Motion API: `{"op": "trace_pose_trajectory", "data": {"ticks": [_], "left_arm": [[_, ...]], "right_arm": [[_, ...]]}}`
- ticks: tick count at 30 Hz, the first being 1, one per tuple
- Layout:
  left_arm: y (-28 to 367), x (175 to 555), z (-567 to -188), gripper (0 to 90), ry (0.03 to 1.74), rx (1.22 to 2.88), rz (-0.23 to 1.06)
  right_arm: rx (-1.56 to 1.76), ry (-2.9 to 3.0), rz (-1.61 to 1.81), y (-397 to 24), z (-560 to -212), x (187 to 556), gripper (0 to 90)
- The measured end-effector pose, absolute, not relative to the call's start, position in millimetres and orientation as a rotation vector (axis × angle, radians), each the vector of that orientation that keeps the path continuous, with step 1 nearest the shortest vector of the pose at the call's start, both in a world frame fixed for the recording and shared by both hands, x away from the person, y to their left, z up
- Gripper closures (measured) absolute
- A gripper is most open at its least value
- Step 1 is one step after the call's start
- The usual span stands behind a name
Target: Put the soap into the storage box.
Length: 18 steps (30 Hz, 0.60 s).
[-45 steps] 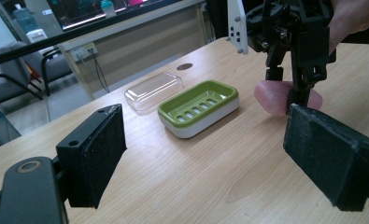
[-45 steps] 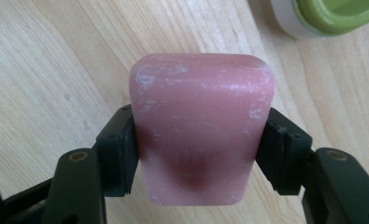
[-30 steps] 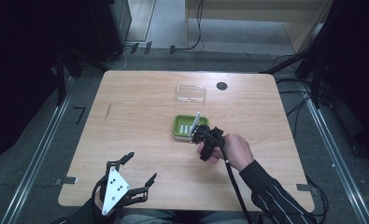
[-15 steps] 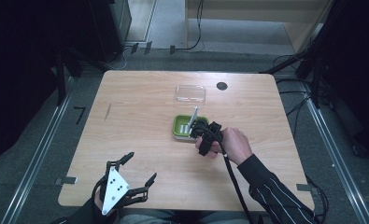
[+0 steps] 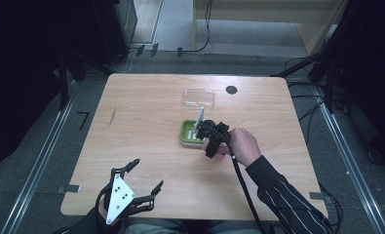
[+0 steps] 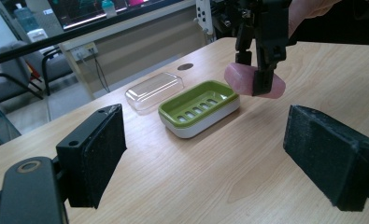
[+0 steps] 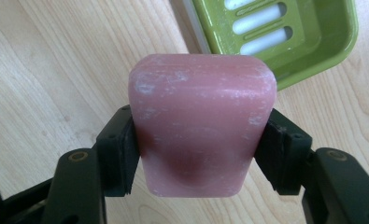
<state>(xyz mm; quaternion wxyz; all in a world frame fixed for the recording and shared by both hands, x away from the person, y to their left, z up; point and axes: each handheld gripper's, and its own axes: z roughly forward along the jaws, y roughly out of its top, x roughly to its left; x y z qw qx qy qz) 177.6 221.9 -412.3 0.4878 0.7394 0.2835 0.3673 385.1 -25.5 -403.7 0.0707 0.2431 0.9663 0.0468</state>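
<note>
A pink soap bar (image 7: pixel 201 126) is clamped between the two black jaws of my right gripper (image 7: pixel 200 151), which is shut on its sides. In the left gripper view the soap bar (image 6: pixel 240 77) hangs in the right gripper (image 6: pixel 252 74) just above the table, beside the right end of a green soap dish (image 6: pixel 196 105) with a white base. From above, the right gripper (image 5: pixel 210 139) is at the dish (image 5: pixel 189 132)'s right edge. The slotted dish (image 7: pixel 308 42) holds nothing. My left gripper (image 5: pixel 145 174) rests open near the front left, its jaws (image 6: pixel 215 158) wide apart with nothing between them.
A clear plastic lid (image 5: pixel 199 97) lies just beyond the dish, also seen as the lid (image 6: pixel 154 91) behind it. A dark round hole (image 5: pixel 231 89) marks the table's far side. A black cable (image 5: pixel 243 185) trails from the right gripper along the striped sleeve.
The right hand with the soap has shifted slightly away from the person, closer to the dish. The left gripper has stayed where it was.
</note>
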Motion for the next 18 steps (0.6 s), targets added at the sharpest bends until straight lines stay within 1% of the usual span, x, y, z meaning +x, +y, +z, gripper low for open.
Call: {"op": "trace_pose_trajectory", "data": {"ticks": [18], "left_arm": [[221.7, 177.9, -412.4, 13.6, 0.689, 1.800, 0.893]], "right_arm": [[0.709, 2.898, 0.178, -20.3, -392.2, 397.6, 39.0]]}}
